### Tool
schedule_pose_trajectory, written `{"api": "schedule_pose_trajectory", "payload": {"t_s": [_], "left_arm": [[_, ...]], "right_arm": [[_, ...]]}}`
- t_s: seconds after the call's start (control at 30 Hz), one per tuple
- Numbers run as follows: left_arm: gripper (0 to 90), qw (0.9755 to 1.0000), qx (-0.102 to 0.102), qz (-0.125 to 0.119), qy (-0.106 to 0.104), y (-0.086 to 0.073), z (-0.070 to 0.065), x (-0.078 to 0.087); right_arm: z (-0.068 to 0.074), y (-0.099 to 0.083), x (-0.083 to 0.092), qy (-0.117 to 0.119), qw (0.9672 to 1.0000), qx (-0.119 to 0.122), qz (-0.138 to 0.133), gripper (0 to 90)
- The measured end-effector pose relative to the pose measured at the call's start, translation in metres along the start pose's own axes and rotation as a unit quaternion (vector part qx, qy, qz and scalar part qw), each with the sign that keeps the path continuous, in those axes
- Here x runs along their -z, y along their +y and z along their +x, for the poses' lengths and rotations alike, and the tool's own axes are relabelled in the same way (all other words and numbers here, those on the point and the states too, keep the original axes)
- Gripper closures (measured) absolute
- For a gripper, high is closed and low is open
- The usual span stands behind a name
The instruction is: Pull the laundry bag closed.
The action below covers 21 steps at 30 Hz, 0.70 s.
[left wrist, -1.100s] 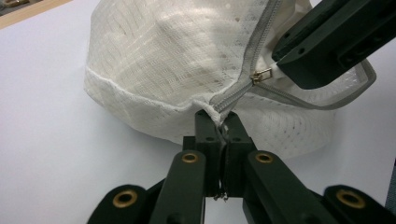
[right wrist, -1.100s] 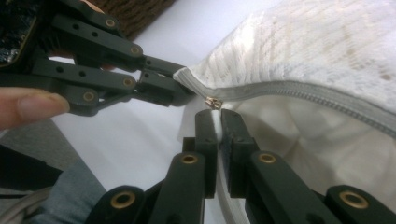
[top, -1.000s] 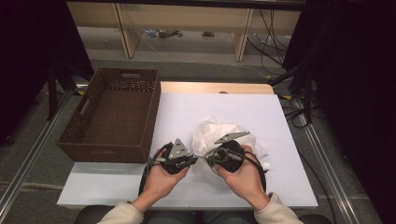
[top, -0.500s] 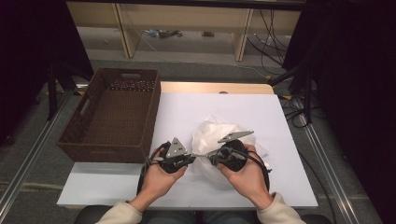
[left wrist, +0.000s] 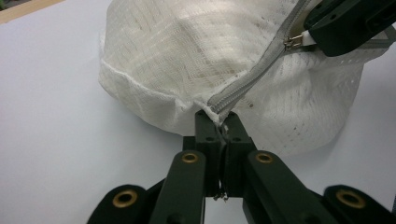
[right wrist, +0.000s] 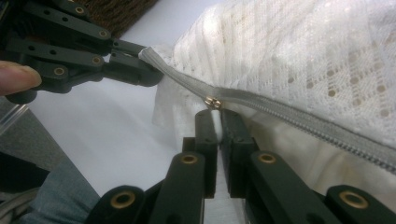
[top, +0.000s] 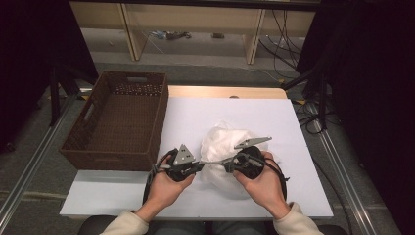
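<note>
Running taut between both hands, the zipper [left wrist: 252,79] has its end pinched by the left gripper [left wrist: 223,127] fingers while the right gripper [right wrist: 215,115] fingers clamp its pull tab [right wrist: 214,102].

On the tabletop [top: 186,117] a mesh bag [top: 226,142] lies near the middle, toward the person's edge. A basket [top: 117,120] stands to its left, at the tabletop's left edge, well apart from the bag. The left claw [top: 199,165] sits at the bag's near left side, the right claw [top: 226,163] just to its right, in front of the bag. A zipper [left wrist: 250,81] runs along the bag's near side between them: the left claw grips its end, the right claw the zipper pull [right wrist: 214,103]. Behind the tabletop, shelving [top: 191,29] stands on the floor, with cables [top: 169,35] under it.
</note>
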<state>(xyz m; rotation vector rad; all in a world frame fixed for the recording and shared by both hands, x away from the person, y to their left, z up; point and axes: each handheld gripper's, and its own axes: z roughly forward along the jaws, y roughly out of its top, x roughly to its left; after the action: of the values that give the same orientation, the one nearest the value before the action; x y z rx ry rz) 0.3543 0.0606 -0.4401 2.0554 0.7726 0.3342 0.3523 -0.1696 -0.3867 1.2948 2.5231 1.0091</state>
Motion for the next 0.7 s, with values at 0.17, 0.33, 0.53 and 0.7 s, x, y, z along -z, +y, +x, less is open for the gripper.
{"api": "schedule_pose_trajectory", "payload": {"t_s": [0.17, 0.33, 0.53, 0.7], "left_arm": [[87.2, 1.0, -0.004, 0.002, 0.0, 0.0, 0.0022, 0.0009], [87.2, 1.0, -0.004, -0.001, 0.003, -0.0004, 0.0017, 0.0005], [87.2, 1.0, -0.006, 0.0, 0.003, -0.0004, 0.0018, 0.0004], [87.2, 1.0, -0.004, 0.001, 0.003, -0.0007, 0.0023, 0.0006]], "right_arm": [[-0.0027, -0.0018, 0.0005, -0.003, 0.9999, 0.004, -0.011, 86.9], [-0.0017, -0.0022, 0.0013, 0.0, 1.0, -0.008, -0.003, 86.9], [-0.0017, -0.0022, 0.0026, 0.002, 0.9999, -0.013, 0.004, 86.9], [-0.0061, -0.0025, 0.0032, -0.001, 1.0, 0.005, -0.003, 86.9]]}}
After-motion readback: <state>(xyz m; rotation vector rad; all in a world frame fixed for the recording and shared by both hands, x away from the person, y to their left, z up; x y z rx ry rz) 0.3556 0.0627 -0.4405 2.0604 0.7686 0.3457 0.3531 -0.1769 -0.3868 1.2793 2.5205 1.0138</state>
